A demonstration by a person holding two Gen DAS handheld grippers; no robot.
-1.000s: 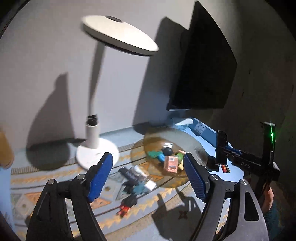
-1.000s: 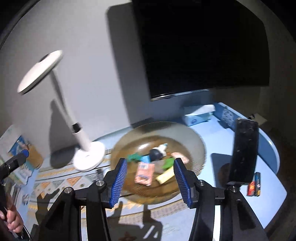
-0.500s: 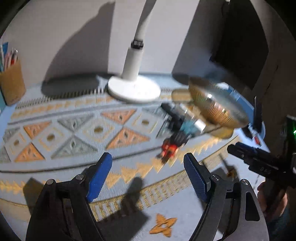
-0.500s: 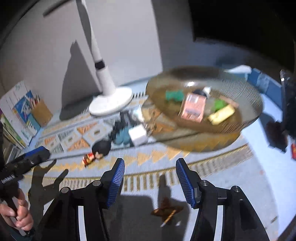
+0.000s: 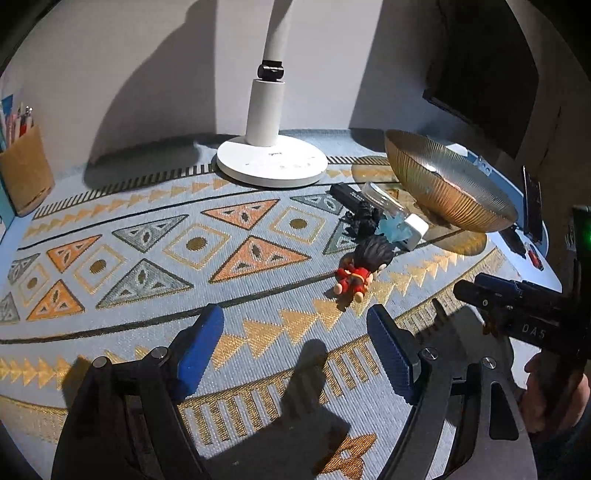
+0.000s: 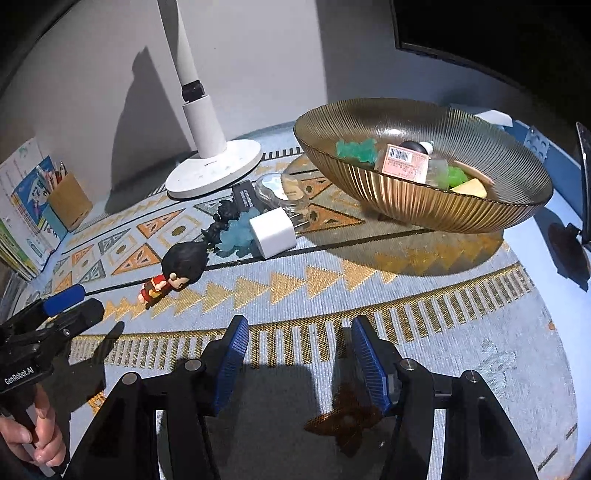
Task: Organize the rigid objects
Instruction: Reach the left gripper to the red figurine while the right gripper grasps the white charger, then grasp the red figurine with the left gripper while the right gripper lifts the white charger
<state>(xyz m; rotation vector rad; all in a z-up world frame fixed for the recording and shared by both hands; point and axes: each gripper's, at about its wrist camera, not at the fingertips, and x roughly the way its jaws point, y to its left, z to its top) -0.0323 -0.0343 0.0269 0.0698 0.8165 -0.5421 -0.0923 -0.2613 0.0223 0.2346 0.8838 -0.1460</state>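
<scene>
A small figurine (image 5: 360, 266) with black hair and red clothes lies on the patterned mat, just beyond my left gripper (image 5: 295, 332), which is open and empty. Behind it lie a white charger plug (image 6: 273, 232), a pale blue toy (image 6: 236, 236), a black toy (image 6: 221, 218), a black stick (image 6: 245, 197) and a clear case (image 6: 280, 186). The ribbed amber glass bowl (image 6: 424, 199) holds green toys, a pink box (image 6: 404, 162) and a yellow piece. My right gripper (image 6: 300, 343) hangs open over bare mat in front of the bowl, with nothing between its pads.
A white lamp base (image 5: 271, 162) stands at the back of the mat (image 5: 147, 240). A brown pen holder (image 5: 24, 177) and books (image 6: 22, 206) sit at the far left. A phone on a stand (image 6: 583, 177) is at the right edge, a dark monitor (image 6: 480, 29) behind.
Both grippers have come down and tilted toward the table; the lamp head and most of the monitor left view, and the mat, loose items and bowl now appear close. Both stay empty.
</scene>
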